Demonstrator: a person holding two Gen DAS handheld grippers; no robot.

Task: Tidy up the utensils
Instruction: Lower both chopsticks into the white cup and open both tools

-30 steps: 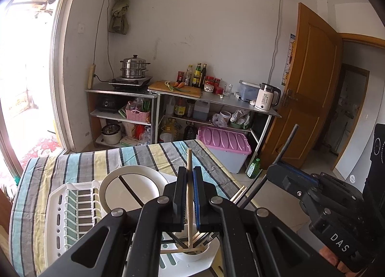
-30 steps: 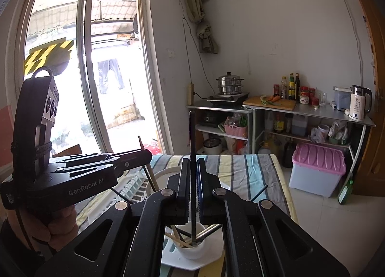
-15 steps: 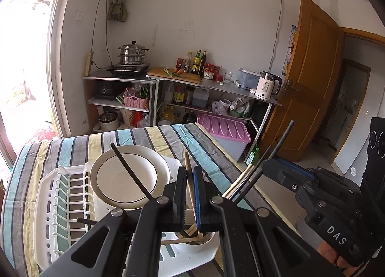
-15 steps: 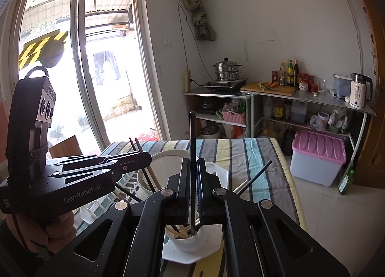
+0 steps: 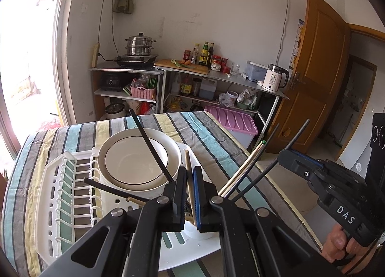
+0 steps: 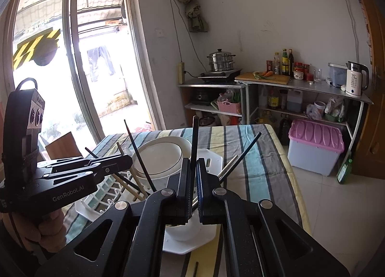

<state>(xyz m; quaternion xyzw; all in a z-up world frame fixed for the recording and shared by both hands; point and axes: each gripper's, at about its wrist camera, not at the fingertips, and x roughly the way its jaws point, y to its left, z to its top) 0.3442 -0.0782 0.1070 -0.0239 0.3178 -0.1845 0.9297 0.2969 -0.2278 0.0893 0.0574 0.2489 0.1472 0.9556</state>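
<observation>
We're pinching one wooden chopstick [image 5: 188, 175] in the left gripper [image 5: 190, 195] and one black chopstick [image 6: 194, 147] in the right gripper [image 6: 191, 190], both pointing down over the white cup [image 6: 182, 231] on the drying rack [image 5: 48, 195] probably to drop them in, with "DAS", "GenRobot.AI" readable.

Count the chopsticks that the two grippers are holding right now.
2. A wooden chopstick is pinched in the left gripper's fingers, and a black chopstick in the right gripper's fingers.
</observation>
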